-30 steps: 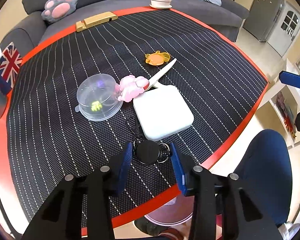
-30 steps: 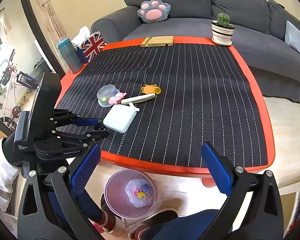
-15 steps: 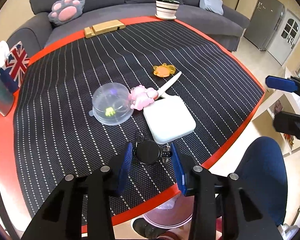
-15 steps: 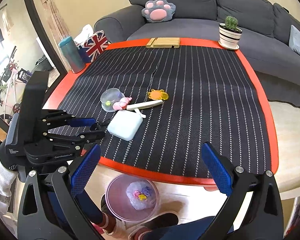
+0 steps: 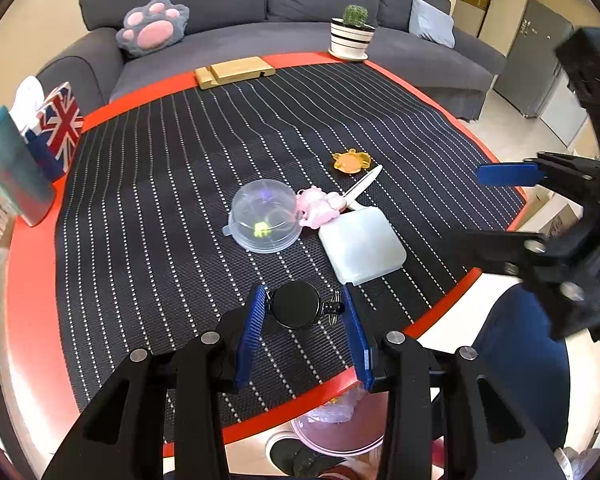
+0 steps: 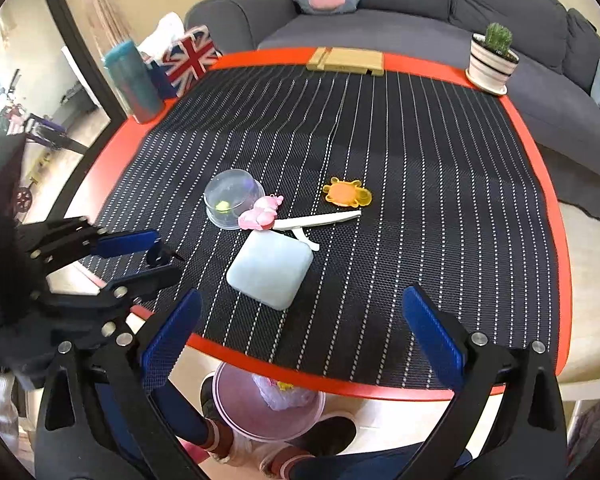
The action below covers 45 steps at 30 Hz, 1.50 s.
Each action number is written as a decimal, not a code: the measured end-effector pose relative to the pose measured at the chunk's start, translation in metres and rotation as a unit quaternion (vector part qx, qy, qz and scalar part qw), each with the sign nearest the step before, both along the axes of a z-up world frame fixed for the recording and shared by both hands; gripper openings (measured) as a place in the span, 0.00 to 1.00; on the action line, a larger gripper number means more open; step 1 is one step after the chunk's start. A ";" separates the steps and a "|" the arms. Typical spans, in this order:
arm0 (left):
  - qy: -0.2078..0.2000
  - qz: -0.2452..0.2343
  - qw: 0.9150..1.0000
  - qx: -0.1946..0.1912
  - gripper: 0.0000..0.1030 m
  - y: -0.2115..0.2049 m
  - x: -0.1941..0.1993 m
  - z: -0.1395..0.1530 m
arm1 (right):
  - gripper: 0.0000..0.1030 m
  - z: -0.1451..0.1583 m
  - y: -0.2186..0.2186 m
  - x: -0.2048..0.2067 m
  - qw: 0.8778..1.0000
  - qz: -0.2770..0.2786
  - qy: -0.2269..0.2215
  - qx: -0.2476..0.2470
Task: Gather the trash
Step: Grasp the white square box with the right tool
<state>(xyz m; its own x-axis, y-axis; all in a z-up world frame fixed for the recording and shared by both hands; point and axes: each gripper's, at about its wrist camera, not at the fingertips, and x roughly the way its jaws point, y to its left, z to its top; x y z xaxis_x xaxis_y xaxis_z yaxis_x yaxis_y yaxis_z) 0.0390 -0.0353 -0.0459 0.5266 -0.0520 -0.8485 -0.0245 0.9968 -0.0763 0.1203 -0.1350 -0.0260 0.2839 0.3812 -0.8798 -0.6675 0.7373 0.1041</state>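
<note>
My left gripper (image 5: 302,296) is shut on a black round key reel (image 5: 298,305), held just above the striped mat near the table's front edge. In the right wrist view that left gripper (image 6: 162,254) shows at the left with the reel (image 6: 160,255) between its pads. My right gripper (image 6: 300,298) stands wide open and holds nothing, over the front edge above a pink trash bin (image 6: 236,412). From the left wrist view the right gripper (image 5: 464,206) enters from the right. On the mat lie a clear dome lid (image 6: 233,198), a pink toy (image 6: 260,214), a pale blue square case (image 6: 270,270), an orange toy (image 6: 346,192) and a white stick (image 6: 320,220).
A cactus pot (image 6: 492,62), a wooden block (image 6: 344,62), a flag-patterned box (image 6: 190,58) and a teal cup (image 6: 132,78) stand along the table's far side. A grey sofa (image 6: 400,20) lies behind. A person's legs and shoes are under the front edge.
The left gripper has risen and drawn back with the key reel. The right gripper has moved in over the table's front edge, closer to the left gripper.
</note>
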 end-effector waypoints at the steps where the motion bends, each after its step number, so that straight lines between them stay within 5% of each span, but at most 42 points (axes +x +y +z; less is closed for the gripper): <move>1: -0.001 0.001 1.000 0.000 0.38 0.001 -0.001 0.000 | 0.96 -0.002 0.004 0.003 1.000 -0.006 0.006 -0.005; 20: -0.015 0.022 0.999 -0.024 0.38 0.024 -0.019 -0.001 | 0.95 -0.055 0.058 0.036 0.987 -0.095 0.097 -0.089; 28: -0.014 0.028 0.999 -0.032 0.38 0.030 -0.020 -0.007 | 0.76 -0.066 0.068 0.031 0.984 -0.100 0.090 -0.115; 32: -0.012 0.030 0.999 -0.034 0.38 0.032 -0.020 -0.009 | 0.58 -0.065 0.070 0.027 0.985 -0.096 0.083 -0.117; 45: -0.020 0.034 0.999 -0.032 0.38 0.029 -0.018 -0.007 | 0.57 -0.047 0.039 0.022 0.991 -0.089 0.074 -0.070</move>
<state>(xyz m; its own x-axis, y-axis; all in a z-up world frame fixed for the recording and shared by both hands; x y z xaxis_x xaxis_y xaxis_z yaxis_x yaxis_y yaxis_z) 0.0210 -0.0059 -0.0534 0.5641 -0.0680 -0.8229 -0.0878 0.9860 -0.1417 0.1428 -0.0962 -0.0735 0.1996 0.2083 -0.9575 -0.5109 0.8559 0.0797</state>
